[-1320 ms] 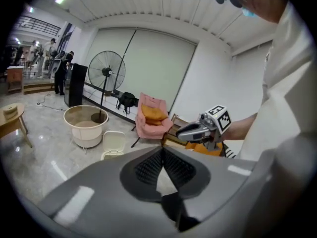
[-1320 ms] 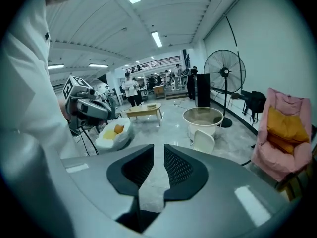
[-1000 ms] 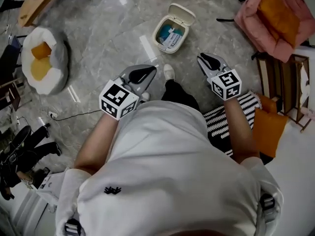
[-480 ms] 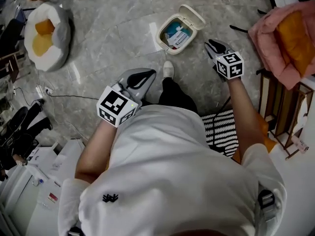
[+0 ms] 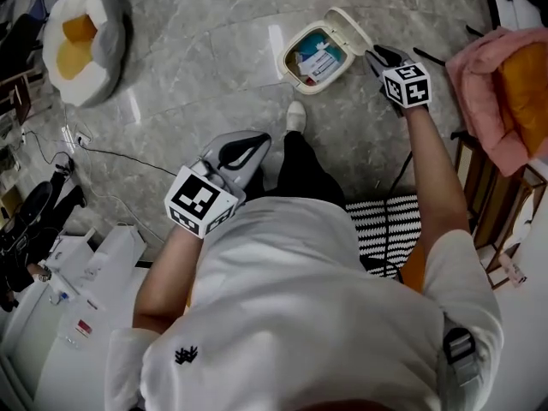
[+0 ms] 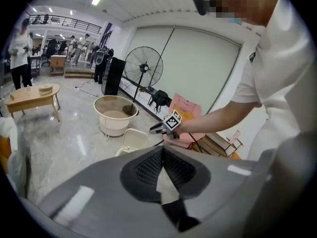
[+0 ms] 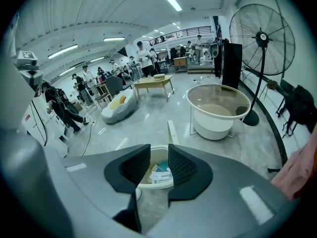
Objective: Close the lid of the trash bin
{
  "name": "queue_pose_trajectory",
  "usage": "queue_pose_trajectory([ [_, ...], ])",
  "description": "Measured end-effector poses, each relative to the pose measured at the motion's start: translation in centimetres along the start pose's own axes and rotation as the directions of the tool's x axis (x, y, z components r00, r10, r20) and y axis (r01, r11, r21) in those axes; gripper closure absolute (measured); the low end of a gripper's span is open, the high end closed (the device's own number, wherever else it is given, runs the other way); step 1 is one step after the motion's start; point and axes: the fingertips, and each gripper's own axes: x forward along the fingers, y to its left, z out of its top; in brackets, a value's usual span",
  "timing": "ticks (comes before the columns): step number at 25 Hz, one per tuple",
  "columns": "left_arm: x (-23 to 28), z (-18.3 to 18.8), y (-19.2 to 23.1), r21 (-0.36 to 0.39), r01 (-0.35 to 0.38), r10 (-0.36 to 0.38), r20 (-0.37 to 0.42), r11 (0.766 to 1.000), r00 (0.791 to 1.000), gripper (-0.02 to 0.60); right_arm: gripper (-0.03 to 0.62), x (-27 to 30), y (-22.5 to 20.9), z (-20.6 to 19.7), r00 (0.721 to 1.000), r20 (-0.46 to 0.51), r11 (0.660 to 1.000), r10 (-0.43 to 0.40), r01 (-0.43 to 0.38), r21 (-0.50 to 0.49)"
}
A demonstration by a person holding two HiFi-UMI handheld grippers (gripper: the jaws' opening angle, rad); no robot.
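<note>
Trash bin (image 5: 286, 61) lies just ahead of right gripper (image 5: 377, 54), jaws opening, empty; left gripper (image 5: 257, 142) closed

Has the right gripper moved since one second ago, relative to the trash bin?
Yes. In the head view the right gripper has come toward the trash bin and is now beside its open lid. Its fingers are opening, holding nothing.

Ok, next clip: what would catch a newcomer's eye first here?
The open trash bin on the marble floor, lid flipped up and rubbish inside, top centre of the head view. The right hand-held gripper reaches beside that lid, jaws opening with nothing between them; the left hand-held gripper hangs shut at centre left.
</note>
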Motion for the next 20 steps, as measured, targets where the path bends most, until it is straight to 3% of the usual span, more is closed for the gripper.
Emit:
queue_pose_trajectory([
  [9,0.1,-0.8,0.9,-0.024,-0.021,0.02,-0.011,1.0,1.0,0.523,0.494,4.7,-3.3,-0.2,0.998,-0.061,1.0,-0.006,0.005,-0.002],
  [20,0.4,-1.7,1.7,-0.058,-0.025,0.024,-0.012,0.998,1.0,0.523,0.49,7.8,-3.6,-0.5,0.995,-0.099,1.0,0.017,-0.017,0.0],
])
